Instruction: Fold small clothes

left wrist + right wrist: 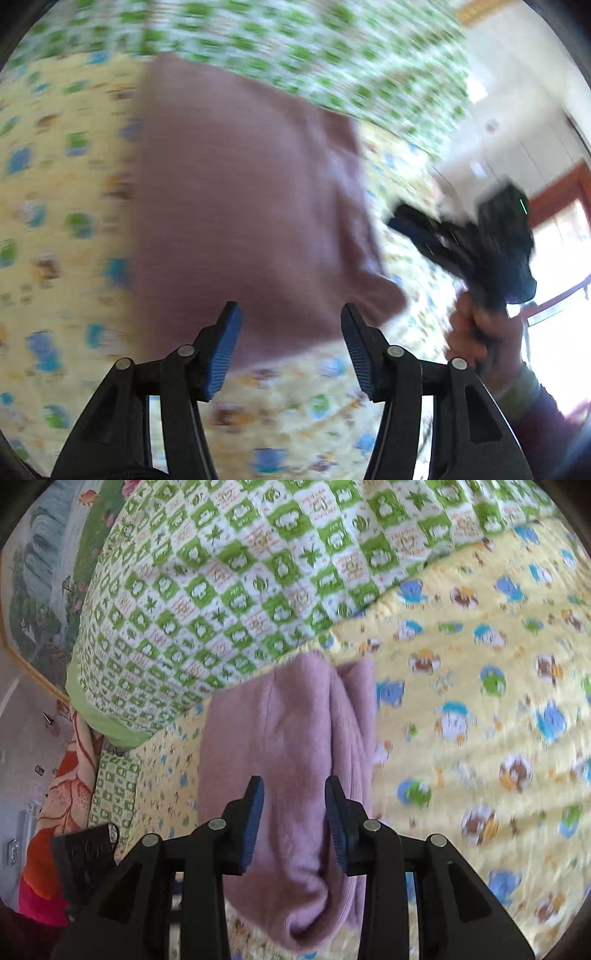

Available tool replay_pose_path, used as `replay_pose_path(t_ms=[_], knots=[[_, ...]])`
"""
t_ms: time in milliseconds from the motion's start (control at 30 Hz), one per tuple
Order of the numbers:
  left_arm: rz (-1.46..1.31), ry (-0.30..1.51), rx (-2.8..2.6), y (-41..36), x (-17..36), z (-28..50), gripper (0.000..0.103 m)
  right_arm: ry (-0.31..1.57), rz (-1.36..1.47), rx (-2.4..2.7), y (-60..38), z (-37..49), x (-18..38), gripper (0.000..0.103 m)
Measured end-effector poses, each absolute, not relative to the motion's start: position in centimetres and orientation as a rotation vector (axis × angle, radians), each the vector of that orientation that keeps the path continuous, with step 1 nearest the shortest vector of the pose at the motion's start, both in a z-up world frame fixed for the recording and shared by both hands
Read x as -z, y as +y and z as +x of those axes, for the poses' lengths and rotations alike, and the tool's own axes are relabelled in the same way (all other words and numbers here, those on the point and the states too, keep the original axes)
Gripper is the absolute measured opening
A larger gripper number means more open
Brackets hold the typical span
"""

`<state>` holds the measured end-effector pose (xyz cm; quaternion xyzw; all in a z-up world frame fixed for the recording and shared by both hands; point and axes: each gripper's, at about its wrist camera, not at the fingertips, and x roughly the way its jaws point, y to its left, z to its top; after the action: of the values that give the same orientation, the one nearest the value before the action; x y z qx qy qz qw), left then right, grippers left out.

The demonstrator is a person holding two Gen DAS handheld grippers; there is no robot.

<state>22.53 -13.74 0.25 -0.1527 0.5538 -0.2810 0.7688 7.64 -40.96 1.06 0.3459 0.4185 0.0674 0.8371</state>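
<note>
No text can be read. Orange character-like marks are printed in the white squares of the green checked quilt (pixel 236 590) (toward twelve o'clock in the right wrist view), but they are too blurred to be made out.

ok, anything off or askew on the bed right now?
Nothing damaged or spilled. The pink garment lies on the yellow sheet, its right side bunched into a ridged fold rather than flat. Both grippers are clear of it.

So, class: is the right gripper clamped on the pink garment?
No: the right gripper is open, its pads clear of the pink garment on the sheet.
</note>
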Motion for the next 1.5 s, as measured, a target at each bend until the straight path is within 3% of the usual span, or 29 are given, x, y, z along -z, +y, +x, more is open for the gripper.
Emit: replay_pose_path(t_ms=[200, 300, 400, 500, 733, 1033, 1267, 1400, 1500], knots=[[-0.394, 1.213, 0.489, -9.6, 0.1, 25.6, 0.06, 0.933, 0.755, -0.143, -39.4, 7.8, 1.3, 0.036], [-0.387, 1.224, 0.464, -9.8, 0.9, 26.9, 0.063, 0.955, 0.737, -0.128, -38.6, 8.7, 2.2, 0.047], [-0.382, 1.253, 0.454, -11.6, 1.9, 28.0, 0.063, 0.967, 0.739, -0.111, -38.2, 9.5, 3.0, 0.047], [-0.365, 1.253, 0.451, -11.9, 1.9, 28.4, 0.064, 0.971, 0.752, -0.115, -38.4, 10.0, 2.8, 0.012], [-0.351, 1.236, 0.47, -11.7, 1.0, 27.8, 0.071, 0.801, 0.736, -0.187, -40.5, 8.4, -3.9, 0.01], [-0.339, 1.297, 0.47, -13.1, 3.5, 28.1, 0.072, 0.946, 0.753, -0.054, -41.6, 8.0, 4.1, 0.01], [-0.342, 1.264, 0.461, -12.7, 2.1, 29.2, 0.072, 0.878, 0.737, -0.028, -42.0, 7.3, 1.7, 0.021], [-0.365, 1.258, 0.453, -12.5, 1.8, 30.4, 0.074, 0.868, 0.738, -0.015, -42.6, 8.4, 1.5, 0.04], [-0.361, 1.25, 0.447, -12.5, 1.6, 31.5, 0.076, 0.865, 0.747, -0.016, -42.9, 10.1, 1.7, 0.046]])
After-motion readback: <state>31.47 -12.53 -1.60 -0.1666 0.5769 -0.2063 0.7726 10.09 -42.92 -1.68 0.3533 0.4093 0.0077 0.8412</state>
